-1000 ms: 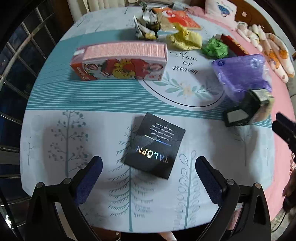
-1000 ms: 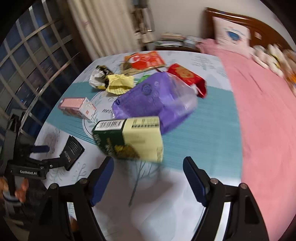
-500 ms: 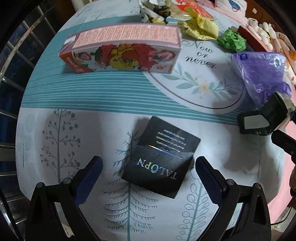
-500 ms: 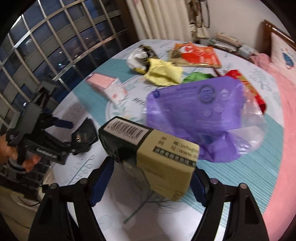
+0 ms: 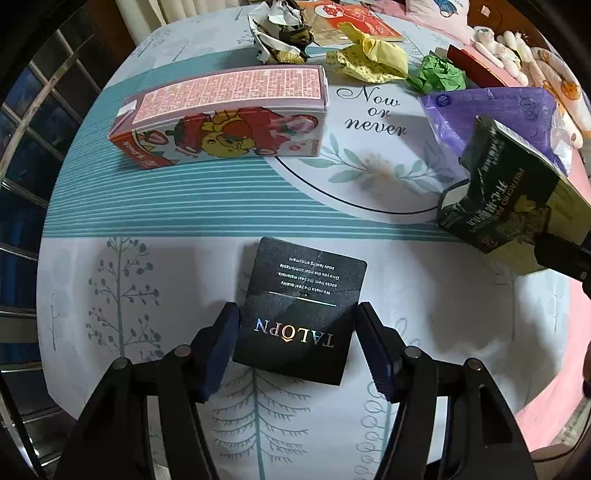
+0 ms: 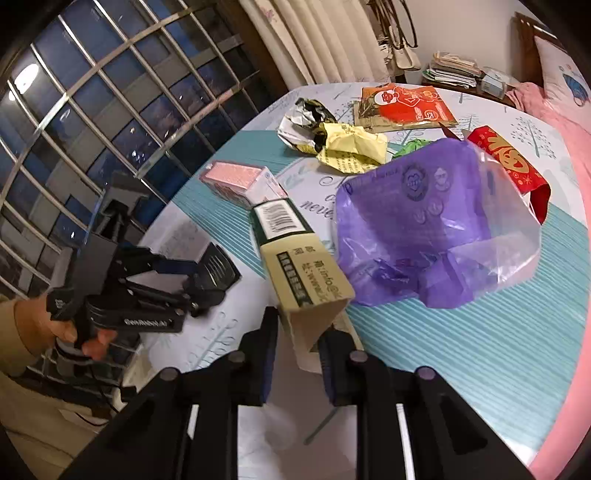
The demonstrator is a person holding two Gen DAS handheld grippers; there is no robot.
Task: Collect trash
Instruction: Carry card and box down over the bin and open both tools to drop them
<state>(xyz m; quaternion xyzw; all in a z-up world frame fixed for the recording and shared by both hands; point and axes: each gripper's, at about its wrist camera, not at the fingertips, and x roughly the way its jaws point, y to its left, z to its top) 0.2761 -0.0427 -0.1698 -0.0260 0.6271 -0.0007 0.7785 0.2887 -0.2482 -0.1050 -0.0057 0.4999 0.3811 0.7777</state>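
On a round table [image 5: 207, 206] under a smooth printed cloth of teal stripes and thin tree drawings, trash lies scattered. Between the blue pads of the left gripper [image 5: 297, 345] sits a flat, matte black card sleeve [image 5: 301, 306] with foil lettering, lying on the cloth. The jaws are closing, their pads at the sleeve's two side edges; whether they already press it I cannot tell. A hand [image 6: 79, 332] holds this gripper's handle, seen in the right wrist view.

The right gripper [image 6: 297, 360] pinches the open end of a long cardboard carton [image 6: 299, 254], dark green and cream with a barcode on its far face; its jaws are closing and the end is squashed narrow between the pads. The carton tilts up off the table, its far end toward a crinkled purple plastic bag [image 6: 424, 229], glossy and part clear, which lies puffed on the cloth.

Beyond lie a rectangular pink box [image 5: 225, 114] with strawberry pictures on its side, a crumpled yellow paper [image 5: 373, 55], a green paper wad [image 5: 439, 74], a silvery-black foil wrapper [image 5: 280, 33], a flat orange packet [image 6: 402, 105] and a red envelope [image 6: 509, 166].
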